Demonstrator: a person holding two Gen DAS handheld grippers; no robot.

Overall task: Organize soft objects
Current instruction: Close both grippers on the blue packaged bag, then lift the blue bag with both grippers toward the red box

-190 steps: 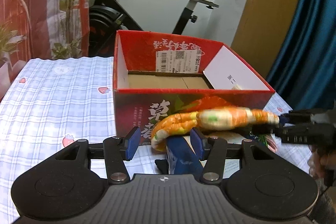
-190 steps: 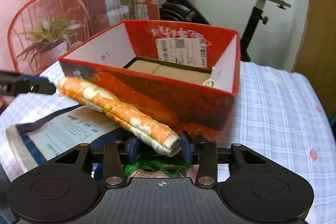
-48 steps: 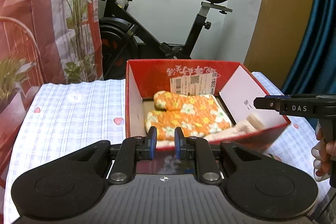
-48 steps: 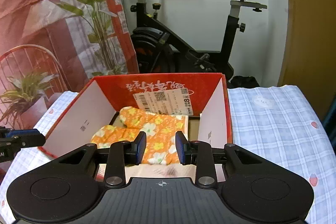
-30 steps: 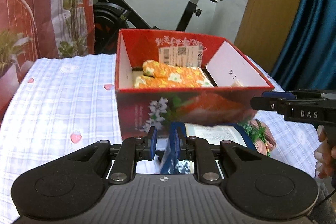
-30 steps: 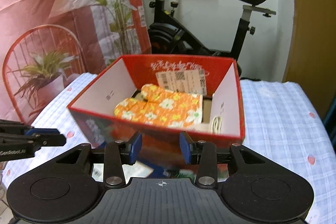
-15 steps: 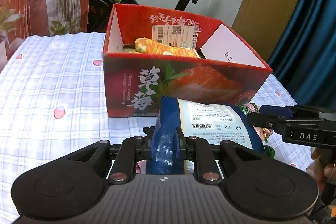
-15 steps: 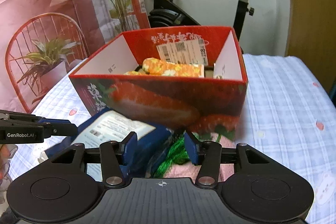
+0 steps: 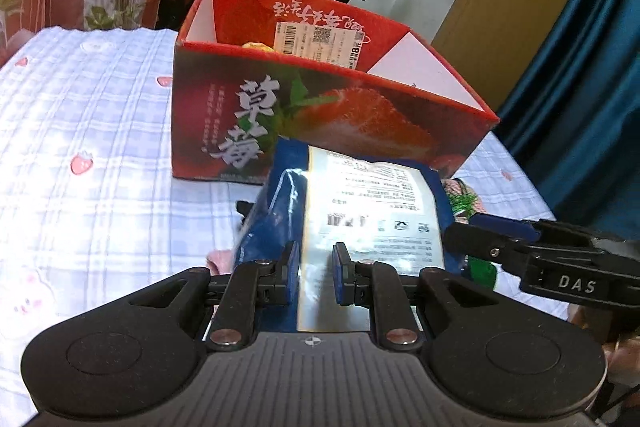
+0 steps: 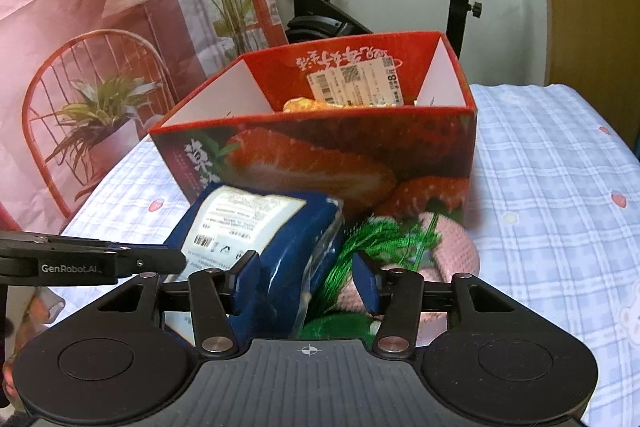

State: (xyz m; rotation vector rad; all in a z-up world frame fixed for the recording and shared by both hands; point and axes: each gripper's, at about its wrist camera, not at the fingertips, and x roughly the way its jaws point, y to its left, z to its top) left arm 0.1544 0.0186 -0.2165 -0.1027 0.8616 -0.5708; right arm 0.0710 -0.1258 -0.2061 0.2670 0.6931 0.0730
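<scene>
Blue pack (image 9: 352,211) lies on surface, against red box (image 9: 320,119) front, long axis pointing toward box. Your left hand-held gripper (image 9: 314,273): narrow gap, over near end, no grip. Right hand-held gripper (image 10: 306,281): wide open, straddling pack's right edge, empty.

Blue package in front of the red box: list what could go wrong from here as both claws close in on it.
1. The blue package looks glossy, so it may slip from a pinch. The left claw stands narrow over its near edge.
2. The right claw is open over both the package edge and the green tassel, and might catch the tassel too.
3. The package lies close against the red box, so lifting could snag the wall.
</scene>
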